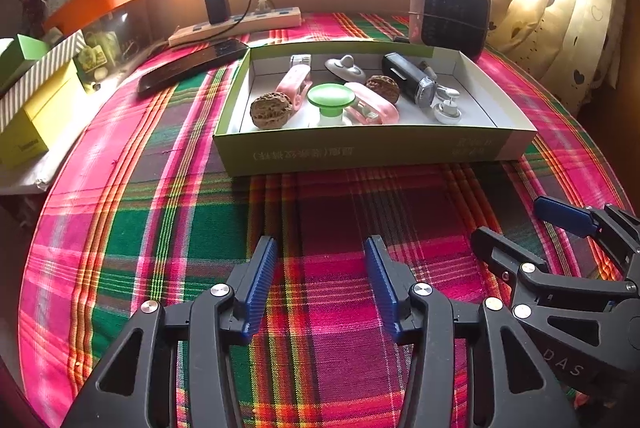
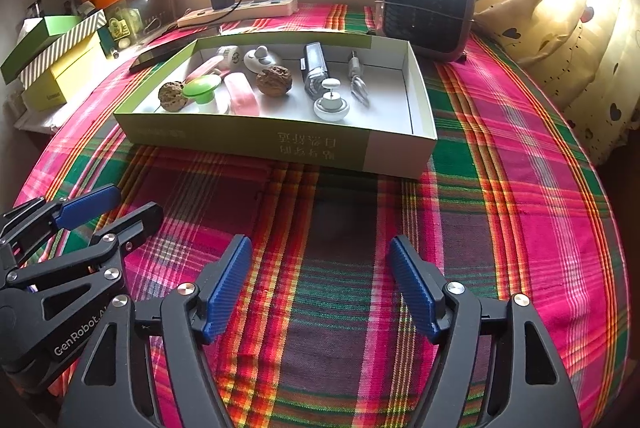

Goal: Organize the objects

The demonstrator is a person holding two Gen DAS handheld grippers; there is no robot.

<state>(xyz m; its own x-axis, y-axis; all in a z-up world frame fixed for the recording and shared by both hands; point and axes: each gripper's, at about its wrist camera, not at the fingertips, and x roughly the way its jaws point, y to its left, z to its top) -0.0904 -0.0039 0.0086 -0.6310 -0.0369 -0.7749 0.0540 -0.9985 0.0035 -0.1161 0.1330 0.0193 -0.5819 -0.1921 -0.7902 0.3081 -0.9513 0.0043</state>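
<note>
writing: "GenRobot" on left gripper (image 2: 124,208), "DAS" on right gripper (image 1: 524,224) | counts: two walnuts (image 1: 271,109), two pink clips (image 1: 370,102), one green knob (image 1: 331,97) | where: all inside the green box (image 1: 360,150) on the plaid cloth (image 1: 160,228) | tongs: both apart, holding nothing

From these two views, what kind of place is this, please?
Probably a room in a home: a table under a plaid cloth by a sunlit window, heart-print curtain, a power strip and a small fan heater.

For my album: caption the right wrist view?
Open right hand-held gripper faces shallow green cardboard box on plaid cloth.
</note>
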